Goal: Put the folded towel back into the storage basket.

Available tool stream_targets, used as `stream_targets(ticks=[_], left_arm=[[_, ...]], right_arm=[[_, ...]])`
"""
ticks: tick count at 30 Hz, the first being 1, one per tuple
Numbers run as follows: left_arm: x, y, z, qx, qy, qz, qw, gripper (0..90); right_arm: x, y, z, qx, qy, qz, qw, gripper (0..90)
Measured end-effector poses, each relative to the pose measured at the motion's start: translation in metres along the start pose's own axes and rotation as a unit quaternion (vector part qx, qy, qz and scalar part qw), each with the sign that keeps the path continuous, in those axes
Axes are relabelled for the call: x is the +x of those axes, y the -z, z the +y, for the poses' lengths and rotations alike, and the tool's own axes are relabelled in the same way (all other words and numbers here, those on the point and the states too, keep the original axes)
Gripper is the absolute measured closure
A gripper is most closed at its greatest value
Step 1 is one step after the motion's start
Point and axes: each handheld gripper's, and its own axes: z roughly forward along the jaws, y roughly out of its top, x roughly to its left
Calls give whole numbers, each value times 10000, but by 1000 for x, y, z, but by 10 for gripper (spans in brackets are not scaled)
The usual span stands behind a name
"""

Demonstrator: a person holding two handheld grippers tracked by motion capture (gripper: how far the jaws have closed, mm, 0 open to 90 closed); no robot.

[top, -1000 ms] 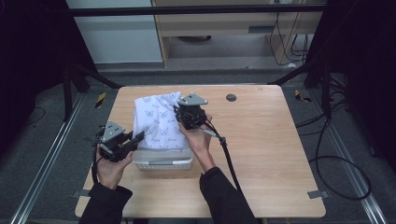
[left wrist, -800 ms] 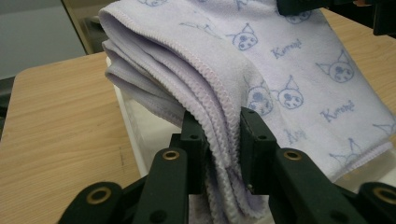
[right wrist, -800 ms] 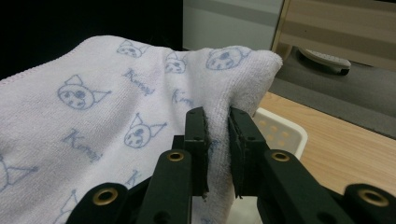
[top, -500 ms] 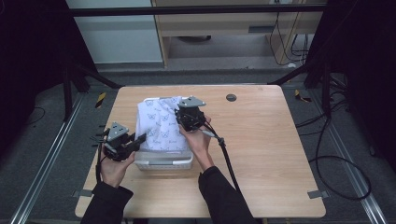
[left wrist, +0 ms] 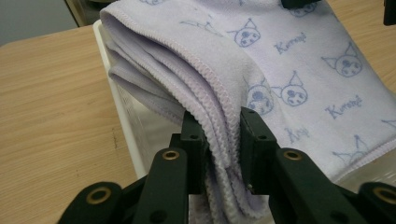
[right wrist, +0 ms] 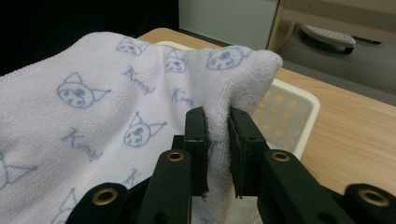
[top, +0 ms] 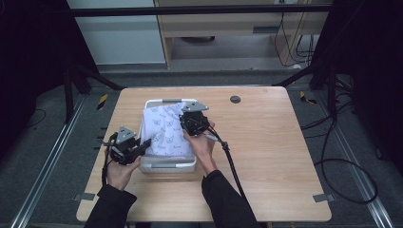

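A folded lilac towel (top: 167, 130) printed with blue cat faces lies over a white plastic basket (top: 166, 164) in the middle of the table. My left gripper (top: 145, 143) is shut on the towel's near left folded edge (left wrist: 223, 140), several layers pinched between its jaws. My right gripper (top: 187, 121) is shut on the towel's right edge (right wrist: 217, 121), holding a raised fold above the basket (right wrist: 289, 109). The towel (right wrist: 93, 116) hangs stretched between the two grippers over the basket's rim (left wrist: 116, 100).
The wooden table (top: 275, 142) has bare surface to the right and in front of the basket. A dark round grommet (top: 235, 99) sits near the far edge. The right gripper's cable (top: 233, 161) trails toward the near edge. Table edges lie beyond on all sides.
Both grippers have carried the towel slightly toward the near side and lower over the basket. The left gripper shifted a little right and nearer; both stay shut on the towel.
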Motion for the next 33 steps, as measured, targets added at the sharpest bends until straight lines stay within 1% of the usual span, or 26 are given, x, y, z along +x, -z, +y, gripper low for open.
stream_targets(ticks=[3,12,15,19,26,30,32,33], left_arm=[[-1,-3,-1,59,-14,-10,10000,730],[-1,-11,-5,180,-27,29,9998,729],[-2,-14,-7,239,-70,69,9997,728],[-3,-19,-9,344,-80,52,9994,724],[-3,-22,-10,439,-89,75,9990,719],[-2,-27,-12,551,-54,121,9984,684],[-2,-28,-13,589,-37,179,9981,663],[-2,-28,-13,588,-42,215,9980,642]], right_arm=[[-1,-3,-5,63,-58,0,10000,787],[-4,-10,-12,149,-74,-20,9999,784],[-3,-14,-15,182,-56,-33,9998,780],[-2,-19,-19,287,26,-77,9996,774],[-4,-24,-23,413,55,-49,9991,769],[-4,-27,-25,554,124,-38,9984,746],[-5,-28,-26,614,139,-19,9980,712],[-5,-29,-27,616,171,-52,9979,697]])
